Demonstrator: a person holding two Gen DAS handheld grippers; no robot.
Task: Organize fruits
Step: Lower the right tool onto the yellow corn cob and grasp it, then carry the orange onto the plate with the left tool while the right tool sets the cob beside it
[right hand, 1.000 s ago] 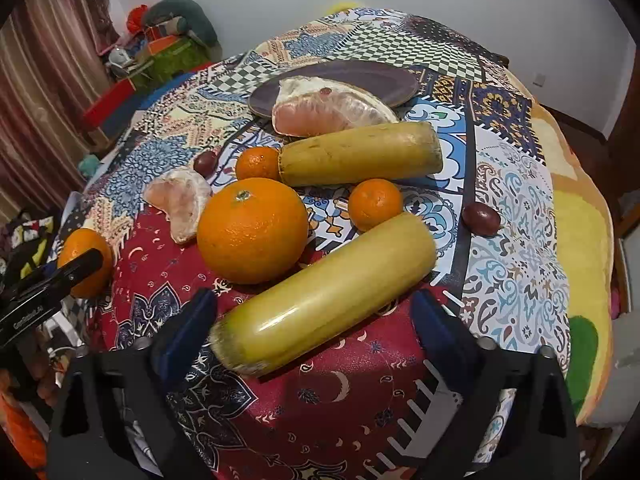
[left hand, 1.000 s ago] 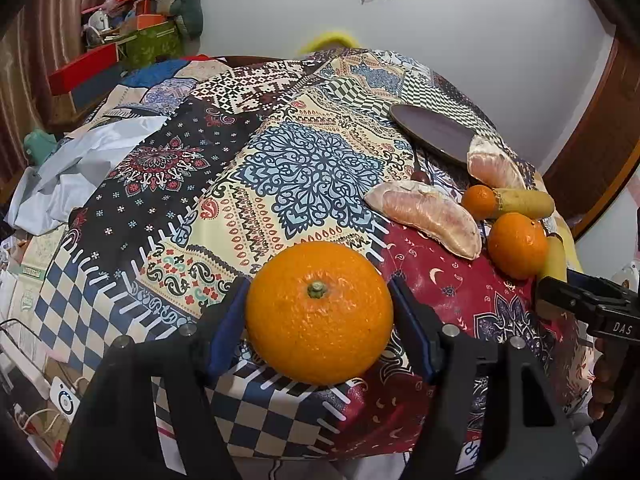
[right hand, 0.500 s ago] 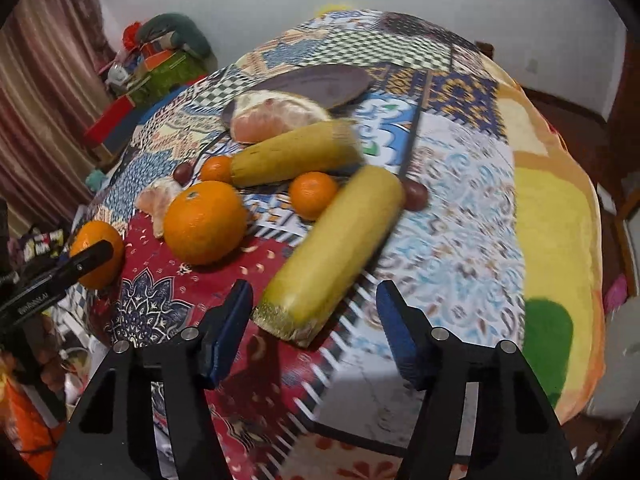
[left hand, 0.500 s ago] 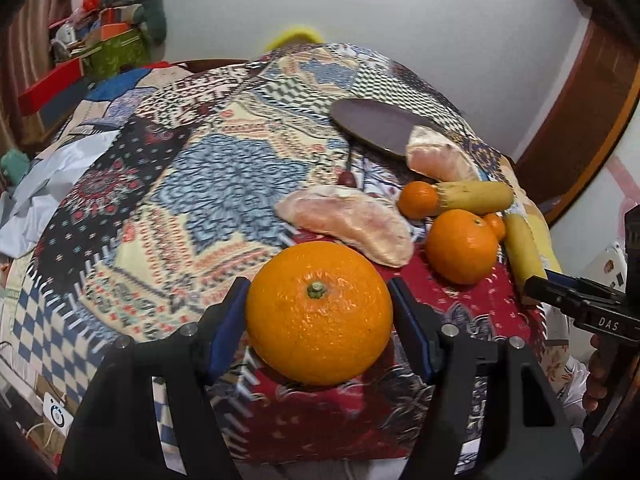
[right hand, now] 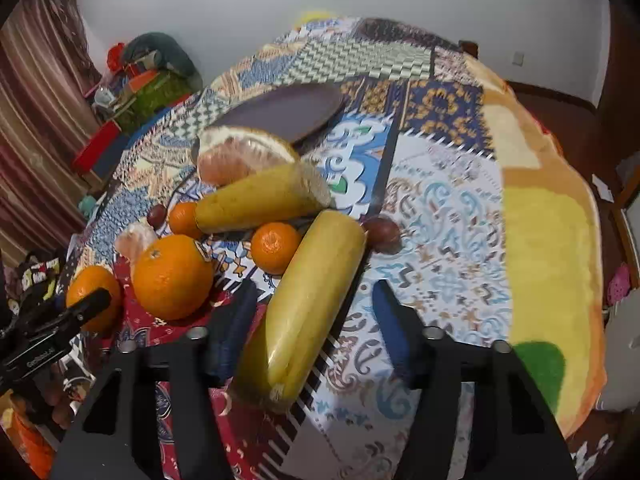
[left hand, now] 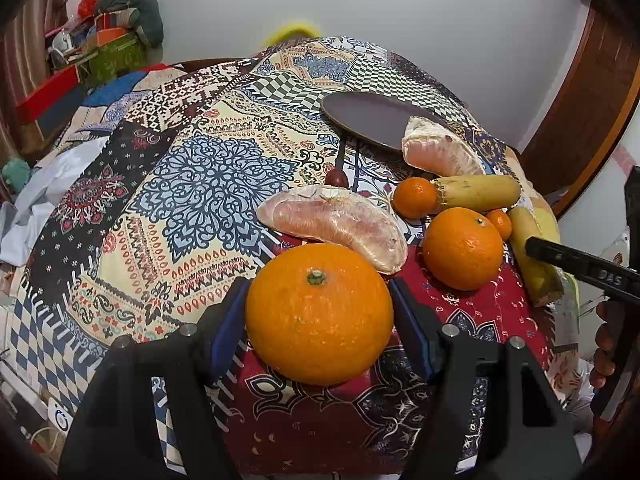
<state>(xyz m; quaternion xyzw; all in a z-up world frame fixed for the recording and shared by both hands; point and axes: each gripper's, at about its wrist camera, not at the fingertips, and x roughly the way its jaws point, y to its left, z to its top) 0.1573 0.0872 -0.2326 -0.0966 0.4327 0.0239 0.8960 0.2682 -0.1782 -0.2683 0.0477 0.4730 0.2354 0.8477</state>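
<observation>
My left gripper is shut on a large orange and holds it above the near edge of the patterned table. My right gripper is open, its fingers either side of a long yellow fruit lying on the cloth; there is a gap on the right side. A second large orange, two small tangerines, another yellow fruit and two peeled pomelo pieces lie nearby. A dark oval plate sits behind them.
Two small dark red fruits lie on the cloth. A cluttered shelf with boxes stands at the back left. A wooden door frame is on the right. The table edge is close below both grippers.
The left gripper carried the orange right, toward the fruit group. The right gripper swung right and closed in around the near yellow fruit, narrowing its opening.
</observation>
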